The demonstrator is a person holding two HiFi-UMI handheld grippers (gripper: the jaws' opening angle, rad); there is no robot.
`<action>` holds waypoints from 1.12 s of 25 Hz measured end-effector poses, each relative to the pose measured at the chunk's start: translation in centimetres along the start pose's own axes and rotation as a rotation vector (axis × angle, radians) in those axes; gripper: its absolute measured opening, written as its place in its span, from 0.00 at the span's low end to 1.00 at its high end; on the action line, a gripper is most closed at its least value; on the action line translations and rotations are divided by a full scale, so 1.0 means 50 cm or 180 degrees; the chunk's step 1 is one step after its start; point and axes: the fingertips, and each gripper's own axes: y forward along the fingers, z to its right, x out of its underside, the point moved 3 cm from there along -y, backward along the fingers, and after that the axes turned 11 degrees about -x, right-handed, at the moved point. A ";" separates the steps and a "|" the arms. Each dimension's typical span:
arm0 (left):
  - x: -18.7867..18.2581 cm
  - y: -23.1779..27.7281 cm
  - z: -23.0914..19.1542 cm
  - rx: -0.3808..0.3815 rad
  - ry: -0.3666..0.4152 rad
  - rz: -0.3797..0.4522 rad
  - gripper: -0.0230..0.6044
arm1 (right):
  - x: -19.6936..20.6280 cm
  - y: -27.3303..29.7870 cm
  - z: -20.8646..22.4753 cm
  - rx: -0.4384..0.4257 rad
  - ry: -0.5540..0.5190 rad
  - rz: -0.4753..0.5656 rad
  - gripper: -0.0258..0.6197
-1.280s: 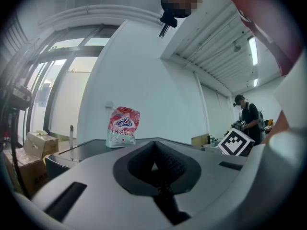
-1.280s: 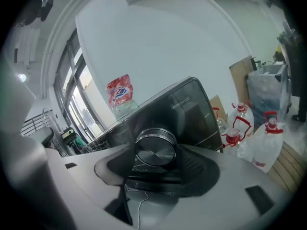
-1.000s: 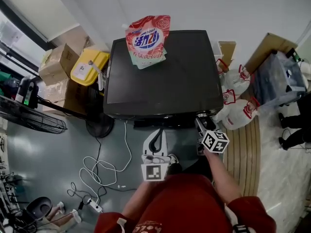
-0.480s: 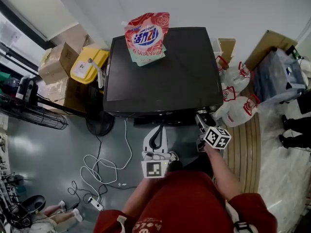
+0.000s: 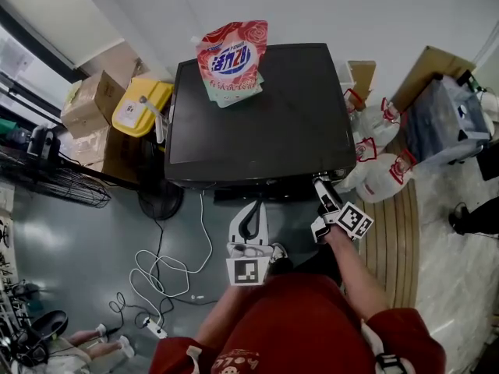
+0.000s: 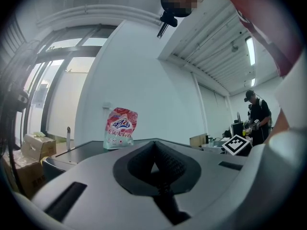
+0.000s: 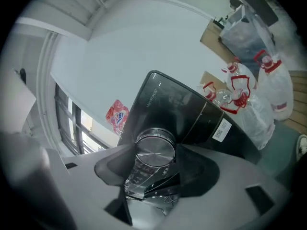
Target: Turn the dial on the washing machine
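right gripper (image 7: 156,159) is clamped on the dial (image 7: 154,147), left gripper (image 6: 153,163) shut empty, so if the grip slips on that slick rim the dial won't budge

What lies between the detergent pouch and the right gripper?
Only the washing machine's bare black top, per the head view; the right gripper holds the dial.

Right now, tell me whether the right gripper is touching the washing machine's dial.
Touching. The right gripper view shows the silver dial seated between the right gripper's two dark pads, both pressed against its rim with no gap.
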 end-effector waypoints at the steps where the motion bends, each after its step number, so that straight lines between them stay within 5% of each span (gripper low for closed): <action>1: 0.002 0.000 0.001 0.0003 0.0000 -0.0013 0.05 | 0.000 0.000 0.001 -0.0006 -0.0001 -0.0005 0.46; 14: -0.001 0.004 0.003 0.0011 0.0021 0.0003 0.05 | -0.002 0.000 0.001 -0.0051 0.0056 0.0024 0.46; 28: 0.000 0.003 0.014 0.0035 0.0003 -0.0063 0.05 | 0.004 -0.007 0.019 -0.0337 0.0890 0.0464 0.46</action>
